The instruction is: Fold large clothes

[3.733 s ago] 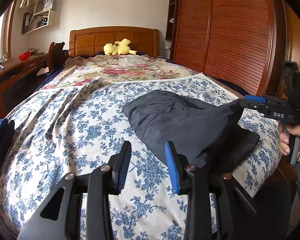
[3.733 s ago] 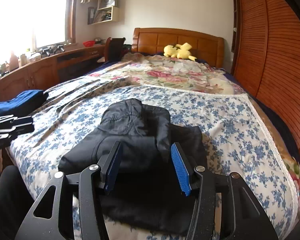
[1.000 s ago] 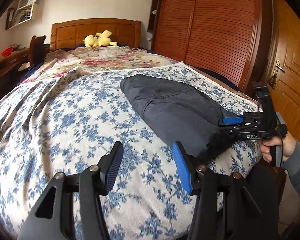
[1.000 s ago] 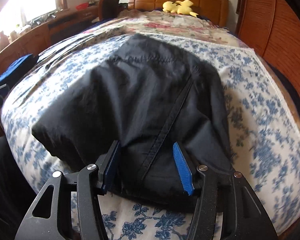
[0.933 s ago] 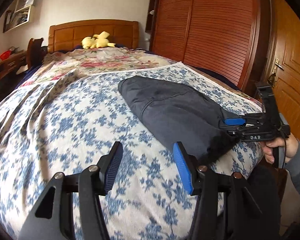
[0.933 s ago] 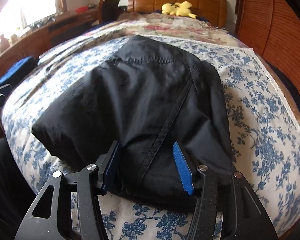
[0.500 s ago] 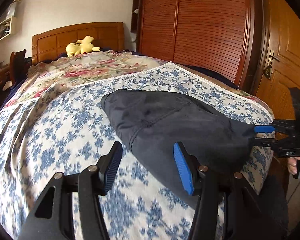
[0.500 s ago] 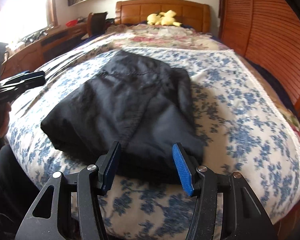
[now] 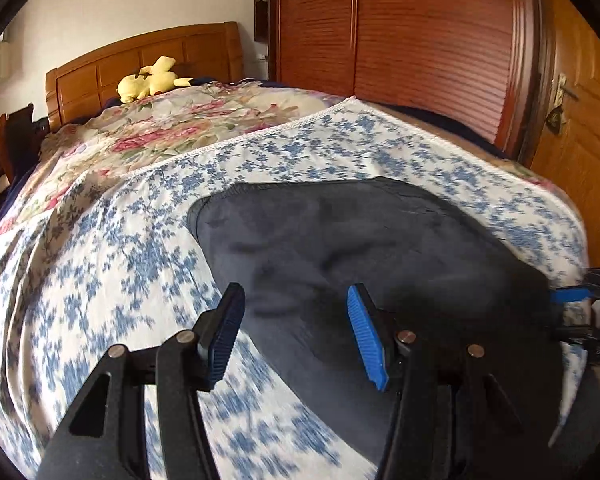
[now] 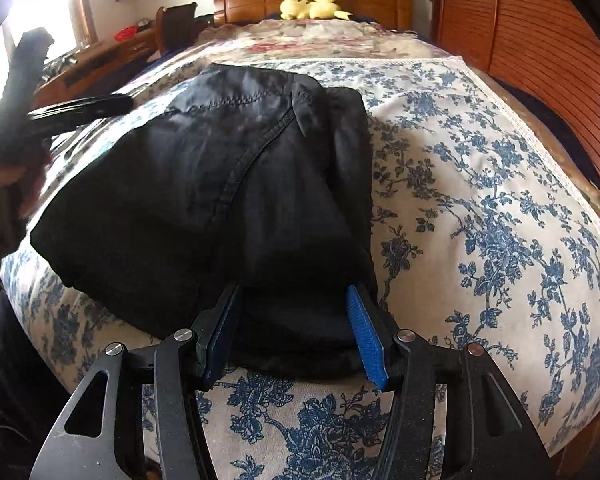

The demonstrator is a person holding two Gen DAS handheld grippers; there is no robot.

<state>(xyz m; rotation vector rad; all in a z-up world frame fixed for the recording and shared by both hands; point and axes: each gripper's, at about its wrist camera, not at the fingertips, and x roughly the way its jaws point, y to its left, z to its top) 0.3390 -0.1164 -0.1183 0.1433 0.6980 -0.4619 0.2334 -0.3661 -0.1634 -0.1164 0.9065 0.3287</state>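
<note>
I am holding my right tool (image 10: 294,330) at the near edge of the folded black garment (image 10: 220,208), which is lying on the bed's blue-flowered sheet (image 10: 480,220); its fingers are standing apart, the cloth's hem lying between them. My left tool (image 9: 296,332) is hovering over the garment's left side, fingers likewise spread, gripping nothing.

Folded black garment (image 10: 204,208) lies on the floral bedspread (image 10: 480,216); right gripper (image 10: 294,332) spread wide at its near edge.
</note>
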